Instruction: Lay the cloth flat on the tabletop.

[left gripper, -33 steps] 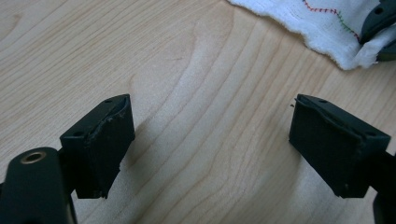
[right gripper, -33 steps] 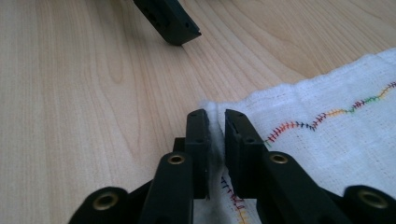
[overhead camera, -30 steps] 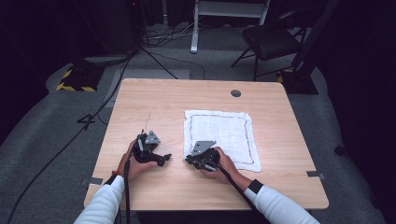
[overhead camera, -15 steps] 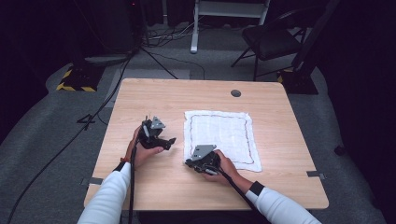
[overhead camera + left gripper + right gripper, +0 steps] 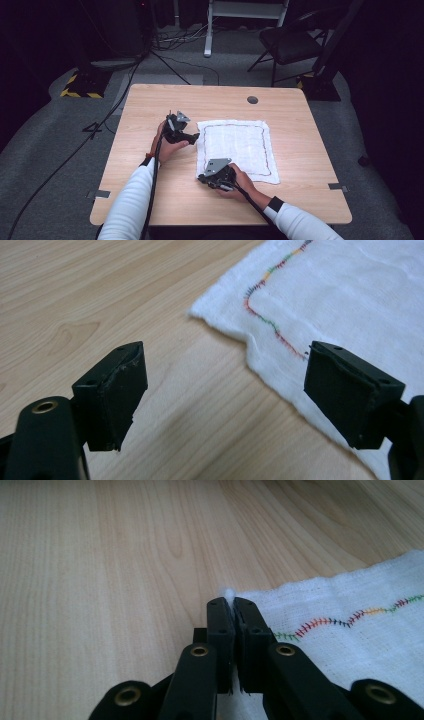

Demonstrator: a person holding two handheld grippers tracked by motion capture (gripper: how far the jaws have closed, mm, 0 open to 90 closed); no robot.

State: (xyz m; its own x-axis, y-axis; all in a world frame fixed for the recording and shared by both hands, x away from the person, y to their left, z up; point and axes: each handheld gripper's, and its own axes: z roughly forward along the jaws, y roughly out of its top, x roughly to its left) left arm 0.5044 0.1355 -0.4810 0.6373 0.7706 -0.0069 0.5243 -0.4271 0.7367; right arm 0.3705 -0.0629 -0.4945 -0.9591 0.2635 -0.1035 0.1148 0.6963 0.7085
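A white cloth (image 5: pixel 235 145) with a coloured stitched border lies flat on the wooden table (image 5: pixel 145 200). My left gripper (image 5: pixel 192 136) is at the cloth's far left corner, open. In the left gripper view the jaws stand wide apart over the cloth (image 5: pixel 350 300) edge, with my left gripper (image 5: pixel 225 390) low above the wood. My right gripper (image 5: pixel 201 177) sits at the near left corner. In the right gripper view my right gripper (image 5: pixel 230 602) is shut on the corner tip of the cloth (image 5: pixel 350 630), and a bit of white pokes out past the jaws.
A round cable hole (image 5: pixel 252 99) sits in the table's far right part. Bare wood lies left of and in front of the cloth. Beyond the table stand a dark chair (image 5: pixel 295 40) and a white stand (image 5: pixel 245 15), with cables across the grey floor.
My left gripper has moved away from the person and to the right, up to the cloth's far left corner. My right gripper has stayed at the near left corner.
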